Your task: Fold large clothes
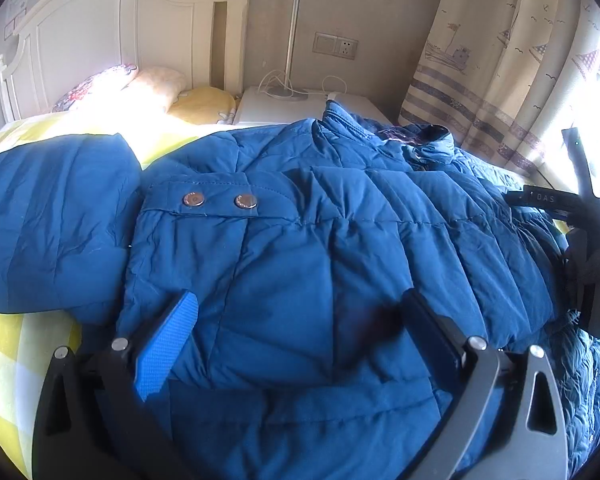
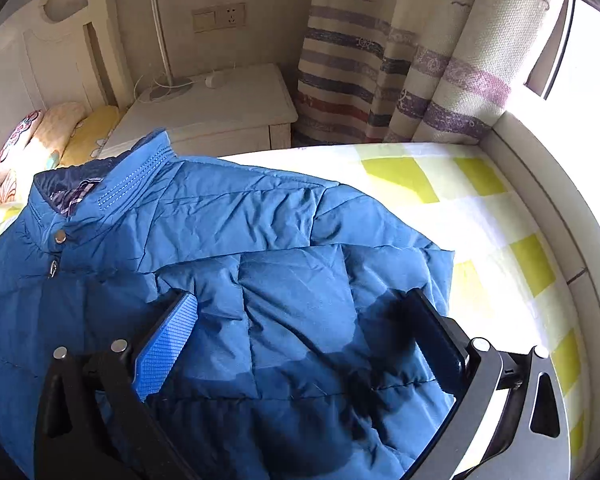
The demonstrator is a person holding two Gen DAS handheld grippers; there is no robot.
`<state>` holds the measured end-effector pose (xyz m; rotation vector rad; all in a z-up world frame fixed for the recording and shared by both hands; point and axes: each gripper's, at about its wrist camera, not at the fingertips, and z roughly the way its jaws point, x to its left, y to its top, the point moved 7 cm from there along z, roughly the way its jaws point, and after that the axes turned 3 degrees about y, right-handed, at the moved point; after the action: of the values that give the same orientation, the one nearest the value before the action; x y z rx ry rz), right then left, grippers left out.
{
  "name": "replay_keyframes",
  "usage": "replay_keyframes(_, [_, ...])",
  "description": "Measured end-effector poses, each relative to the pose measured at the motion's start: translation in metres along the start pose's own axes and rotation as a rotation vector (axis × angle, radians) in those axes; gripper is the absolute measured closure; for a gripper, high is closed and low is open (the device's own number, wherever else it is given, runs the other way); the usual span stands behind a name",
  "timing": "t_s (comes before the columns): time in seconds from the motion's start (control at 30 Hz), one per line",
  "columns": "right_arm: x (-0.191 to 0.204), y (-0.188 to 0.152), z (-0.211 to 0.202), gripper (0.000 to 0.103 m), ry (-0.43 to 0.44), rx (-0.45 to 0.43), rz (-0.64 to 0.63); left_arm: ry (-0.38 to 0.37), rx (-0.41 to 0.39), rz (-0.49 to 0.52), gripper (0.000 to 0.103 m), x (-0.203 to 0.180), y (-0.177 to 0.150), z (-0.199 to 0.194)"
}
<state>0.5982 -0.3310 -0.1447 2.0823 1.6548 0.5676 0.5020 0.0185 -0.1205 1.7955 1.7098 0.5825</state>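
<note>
Blue quilted down jacket (image 2: 228,280) lies spread over the yellow-checked bed (image 2: 500,216), collar toward the headboard end. One sleeve looks folded across the front; body still unfolded. Left tongs (image 1: 296,336) and right tongs (image 2: 300,332) gape wide, holding nothing.

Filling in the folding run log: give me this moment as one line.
stage: mid-fold | blue puffer jacket: on checked bedsheet, sleeve folded across front | left gripper: open above jacket | right gripper: open above jacket, nothing held
</note>
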Motion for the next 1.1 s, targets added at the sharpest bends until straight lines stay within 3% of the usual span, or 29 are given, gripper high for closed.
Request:
replay_keyframes(0.07, [-0.002,-0.002,0.005,0.004,0.017,0.011,0.007,-0.003,0.002,-0.001,0.003,0.0,0.0,0.0])
replay_keyframes(0.17, [0.0,-0.005,-0.013,0.005,-0.025,-0.006,0.038,-0.008,0.002,-0.006,0.003,0.001,0.0,0.0])
replay_keyframes(0.27, [0.034,-0.024,-0.052,0.005,0.119,-0.113,0.006,-0.017,0.001,-0.013,0.003,0.002,0.001,0.001])
replay_keyframes(0.33, [0.07,-0.051,-0.054,0.005,0.154,-0.077,-0.147,-0.024,-0.002,-0.019,0.003,0.003,0.001,0.0])
replay_keyframes(0.4, [0.093,-0.073,-0.045,0.005,0.085,-0.047,-0.3,-0.028,-0.004,-0.024,0.003,0.004,0.001,0.0])
replay_keyframes(0.53, [0.084,-0.069,-0.066,0.005,0.034,-0.056,-0.223,-0.051,-0.029,-0.047,0.003,0.008,0.002,-0.006])
replay_keyframes(0.63, [0.089,-0.078,-0.111,0.005,0.114,-0.16,-0.197,-0.081,-0.042,-0.083,0.003,0.013,0.003,-0.008])
replay_keyframes(0.8, [0.123,-0.137,-0.113,0.005,0.111,-0.09,-0.379,-0.11,-0.099,-0.133,0.003,0.02,0.005,-0.02])
replay_keyframes(0.83, [0.127,-0.15,-0.1,0.005,0.087,-0.052,-0.414,-0.119,-0.134,-0.157,0.003,0.025,0.006,-0.028])
replay_keyframes(0.93, [0.125,-0.156,-0.09,0.004,0.149,-0.062,-0.376,-0.188,-0.248,-0.288,0.003,0.052,0.004,-0.061])
replay_keyframes(1.1, [0.128,-0.157,-0.091,0.004,0.141,-0.074,-0.375,-0.25,-0.391,-0.712,0.003,0.169,-0.021,-0.112])
